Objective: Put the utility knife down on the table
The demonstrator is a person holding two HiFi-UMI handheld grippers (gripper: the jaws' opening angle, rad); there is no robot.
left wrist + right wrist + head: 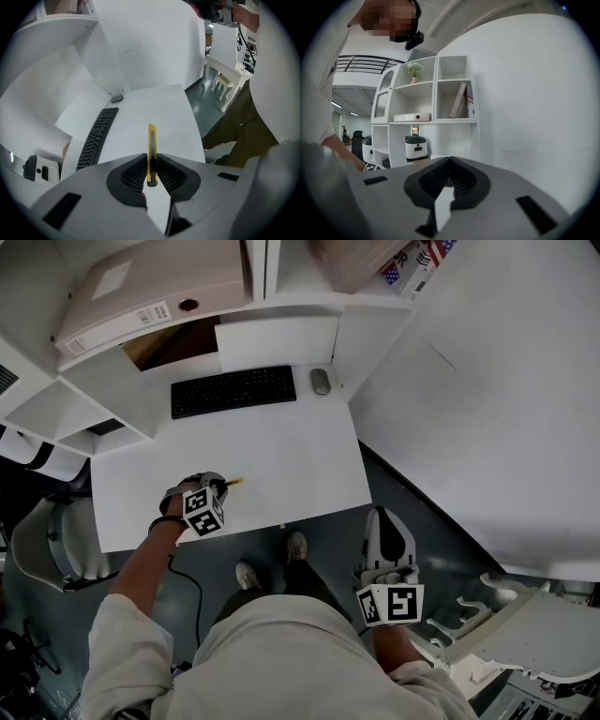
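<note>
The slim yellow utility knife (152, 140) shows edge-on with a grey strip down its middle. Its tail is clamped between the ribbed black pads (133, 176) of my left tongs (151, 160), and the rest juts past the tips. Those tongs tilt steeply down over the white desk (309, 456), near its front edge. My right tongs (450, 161) are closed on nothing, out beyond the desk's side.
</note>
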